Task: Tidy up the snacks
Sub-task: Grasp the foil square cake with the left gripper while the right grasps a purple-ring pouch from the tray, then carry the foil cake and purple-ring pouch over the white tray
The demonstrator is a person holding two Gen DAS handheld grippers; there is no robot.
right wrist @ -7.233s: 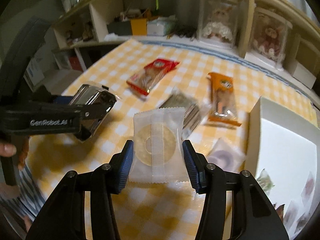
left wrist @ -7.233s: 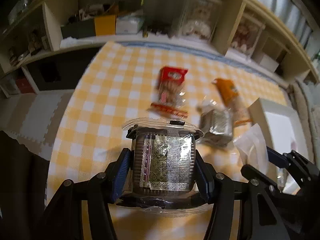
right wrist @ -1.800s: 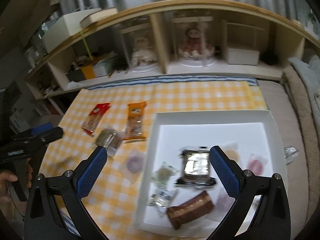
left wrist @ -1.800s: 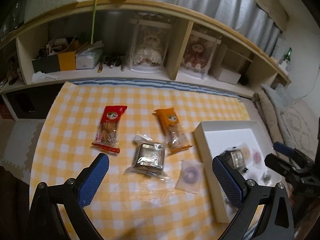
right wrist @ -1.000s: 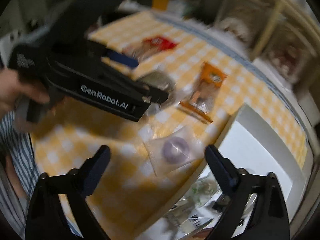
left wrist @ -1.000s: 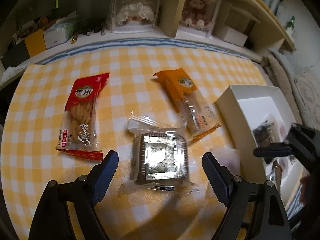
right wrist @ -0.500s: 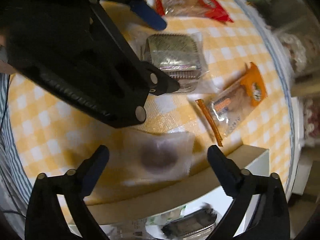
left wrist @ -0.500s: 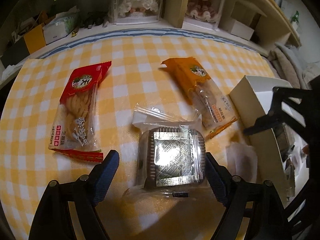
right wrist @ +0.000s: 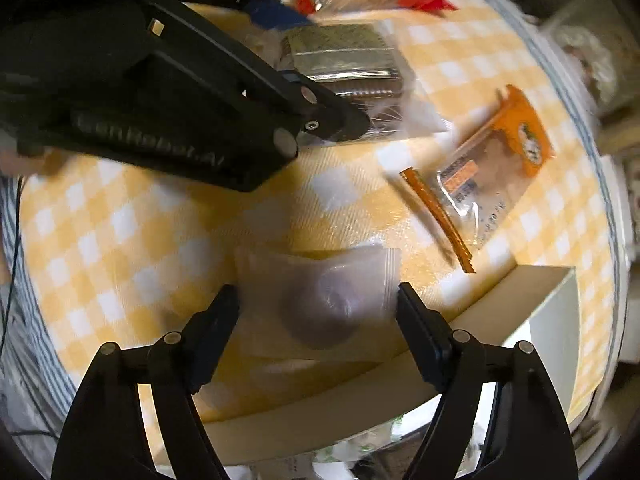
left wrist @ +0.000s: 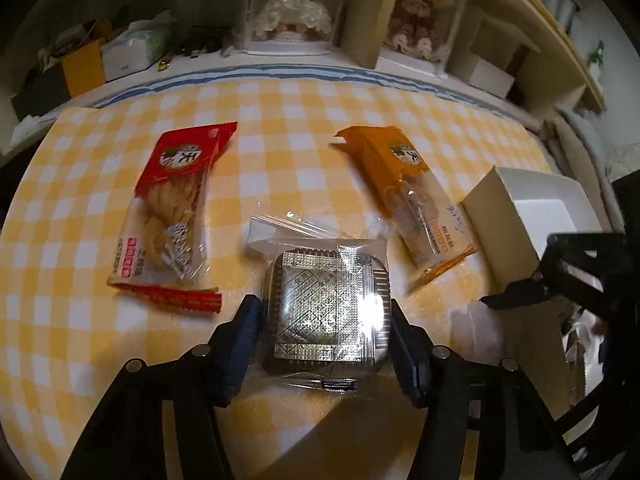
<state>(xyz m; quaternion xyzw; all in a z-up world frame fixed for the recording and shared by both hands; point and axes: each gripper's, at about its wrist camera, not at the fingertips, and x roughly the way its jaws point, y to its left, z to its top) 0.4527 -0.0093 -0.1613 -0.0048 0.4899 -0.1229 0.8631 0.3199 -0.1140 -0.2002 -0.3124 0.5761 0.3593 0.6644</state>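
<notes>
A foil-topped snack in clear wrap (left wrist: 330, 306) lies on the yellow checked cloth between the fingers of my left gripper (left wrist: 326, 320), whose pads touch or nearly touch its sides; it also shows in the right wrist view (right wrist: 344, 60). A white packet with a dark round sweet (right wrist: 320, 304) lies between the fingers of my right gripper (right wrist: 318, 312), which sit at the packet's edges. A red packet (left wrist: 172, 216) and an orange packet (left wrist: 412, 196) lie on the cloth. The white box (left wrist: 532, 208) stands at the right.
Open shelves with doll cases (left wrist: 292, 8) and boxes run behind the table. The box wall (right wrist: 460, 336) is right beside the white packet. The left gripper's body (right wrist: 160, 80) fills the upper left of the right wrist view.
Both grippers dropped their earlier snacks in the box and came back over the table. In the last second both have narrowed around the foil snack and the white packet.
</notes>
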